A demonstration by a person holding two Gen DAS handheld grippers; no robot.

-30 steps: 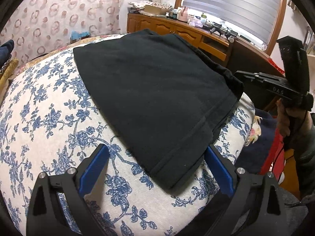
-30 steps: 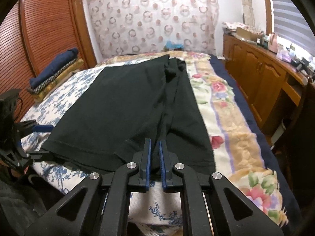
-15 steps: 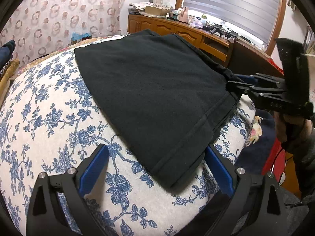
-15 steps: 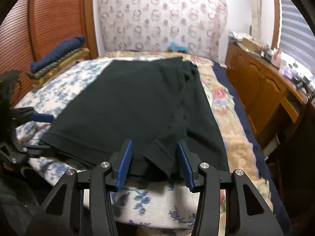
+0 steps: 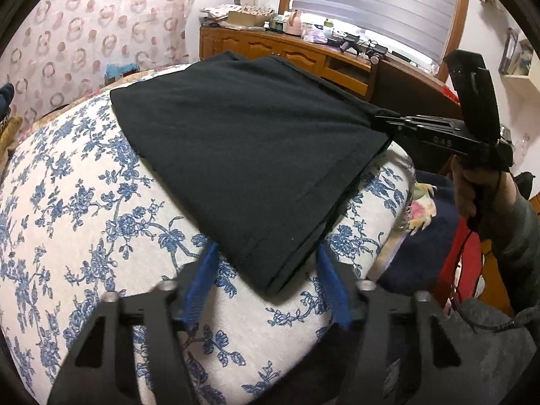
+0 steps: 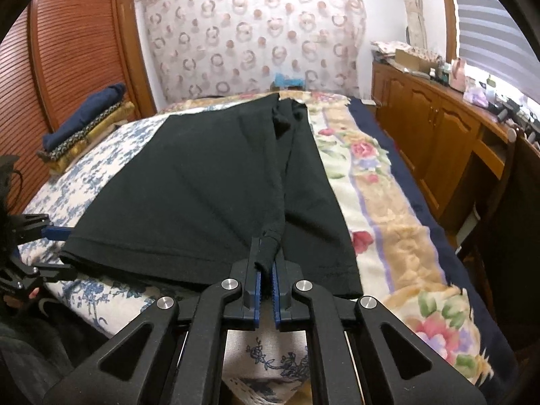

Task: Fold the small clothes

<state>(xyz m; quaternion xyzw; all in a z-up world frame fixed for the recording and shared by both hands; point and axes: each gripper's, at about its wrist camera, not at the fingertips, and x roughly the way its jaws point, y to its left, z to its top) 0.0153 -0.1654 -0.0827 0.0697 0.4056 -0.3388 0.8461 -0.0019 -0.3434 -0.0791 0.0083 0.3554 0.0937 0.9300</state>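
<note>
On the bed (image 6: pixel 398 209), a black garment (image 6: pixel 189 195) lies spread flat, partly over a blue-flowered sheet (image 5: pixel 84 202) and partly over a rose-patterned blanket (image 6: pixel 388 185), with its hem at the bed's near edge. The right hand-held gripper (image 6: pixel 266 270) has just been closing and now pinches a bunched fold of the hem between its blue pads, where half a second ago the jaws stood apart around loose cloth. The left hand-held gripper (image 5: pixel 266 270) has also just been closing: its blue fingers (image 5: pixel 202 280), wide a moment earlier, now stand narrowed on either side of the hem's other corner. That corner sits between them, but the pads do not yet appear to press on it, so this grip looks unfinished. Judging from this, the step in hand is securing both hem corners nearest the bed's edge; once the left closes fully, the garment could be lifted and folded toward the curtain (image 6: pixel 256 33) end of the bed. A stack of folded clothes (image 6: pixel 87 128) rests beside the garment, near the wardrobe (image 6: pixel 77 50).
</note>
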